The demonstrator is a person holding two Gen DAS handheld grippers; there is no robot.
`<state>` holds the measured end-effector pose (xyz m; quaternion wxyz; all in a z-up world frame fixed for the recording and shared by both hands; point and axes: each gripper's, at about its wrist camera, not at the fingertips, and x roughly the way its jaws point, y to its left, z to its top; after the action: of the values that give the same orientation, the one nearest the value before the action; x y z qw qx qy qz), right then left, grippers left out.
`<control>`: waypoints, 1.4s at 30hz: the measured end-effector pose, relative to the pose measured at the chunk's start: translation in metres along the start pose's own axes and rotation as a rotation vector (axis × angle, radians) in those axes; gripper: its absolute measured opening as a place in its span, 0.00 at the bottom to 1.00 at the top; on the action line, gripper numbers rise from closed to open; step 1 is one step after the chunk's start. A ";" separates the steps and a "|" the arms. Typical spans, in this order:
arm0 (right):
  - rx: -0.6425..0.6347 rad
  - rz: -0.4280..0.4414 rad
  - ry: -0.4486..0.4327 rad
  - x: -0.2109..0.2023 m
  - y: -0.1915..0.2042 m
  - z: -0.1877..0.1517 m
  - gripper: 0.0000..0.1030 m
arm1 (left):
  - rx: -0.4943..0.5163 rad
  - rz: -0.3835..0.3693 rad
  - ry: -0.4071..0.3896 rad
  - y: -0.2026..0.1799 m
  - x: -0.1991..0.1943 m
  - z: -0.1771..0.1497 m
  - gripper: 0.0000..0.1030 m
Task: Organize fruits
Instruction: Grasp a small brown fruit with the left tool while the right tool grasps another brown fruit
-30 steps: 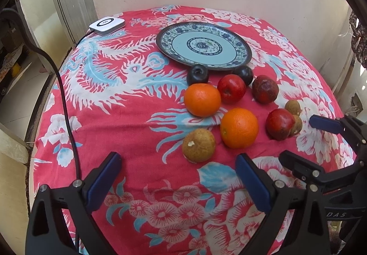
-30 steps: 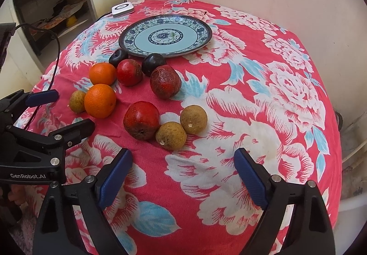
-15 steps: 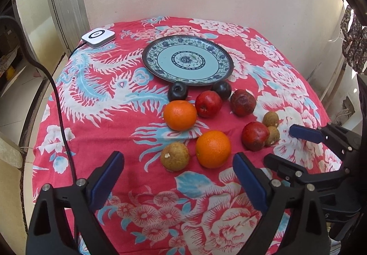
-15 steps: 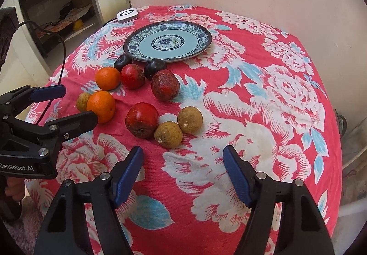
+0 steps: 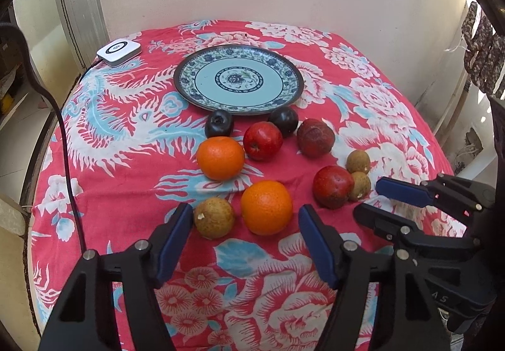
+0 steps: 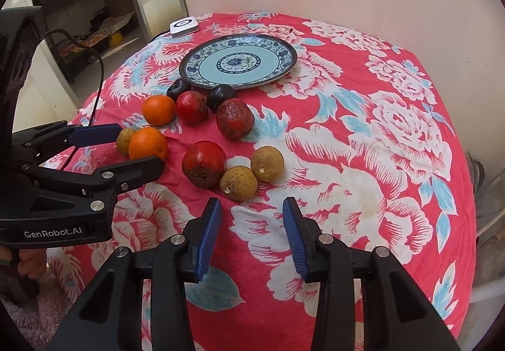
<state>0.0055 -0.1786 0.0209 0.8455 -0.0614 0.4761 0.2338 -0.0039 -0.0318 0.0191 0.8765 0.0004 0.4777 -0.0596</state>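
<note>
A blue-patterned plate lies empty at the back of the table. In front of it lie two oranges, red apples, two dark plums and several brown round fruits. My left gripper is open, its pads just short of a brown fruit and the near orange. My right gripper is open and empty, just before the two brown fruits. It also shows in the left wrist view.
A red flowered cloth covers the round table. A white puck-like device with a black cable sits at the back left. A wall stands behind the table.
Both grippers have narrowed their openings, staying open. The left one has moved forward toward the near orange and brown fruit. The right one has neared the brown fruits.
</note>
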 end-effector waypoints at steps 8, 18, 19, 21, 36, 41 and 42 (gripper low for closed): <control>-0.001 0.024 -0.009 0.003 0.003 0.005 0.31 | -0.018 -0.024 -0.006 0.004 -0.002 0.000 0.59; -0.012 0.015 -0.002 0.009 0.008 0.010 0.31 | -0.010 -0.047 -0.001 0.002 0.004 0.003 0.61; -0.011 0.013 -0.001 0.010 0.008 0.011 0.31 | -0.004 -0.049 0.003 0.001 0.005 0.003 0.61; -0.008 0.009 0.001 0.010 0.009 0.012 0.31 | 0.001 -0.046 0.003 -0.002 0.008 0.003 0.61; -0.017 -0.055 0.020 0.013 0.017 0.015 0.29 | -0.026 -0.111 -0.017 0.010 0.002 -0.004 0.44; -0.030 -0.061 0.012 0.012 0.019 0.015 0.26 | -0.036 -0.114 -0.018 0.013 0.002 -0.004 0.37; -0.028 -0.059 0.011 0.012 0.019 0.014 0.26 | -0.039 -0.117 -0.018 0.014 0.002 -0.004 0.37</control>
<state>0.0132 -0.1533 0.0208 0.8485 -0.0887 0.4752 0.2152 -0.0047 -0.0182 0.0146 0.8757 -0.0455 0.4699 -0.1015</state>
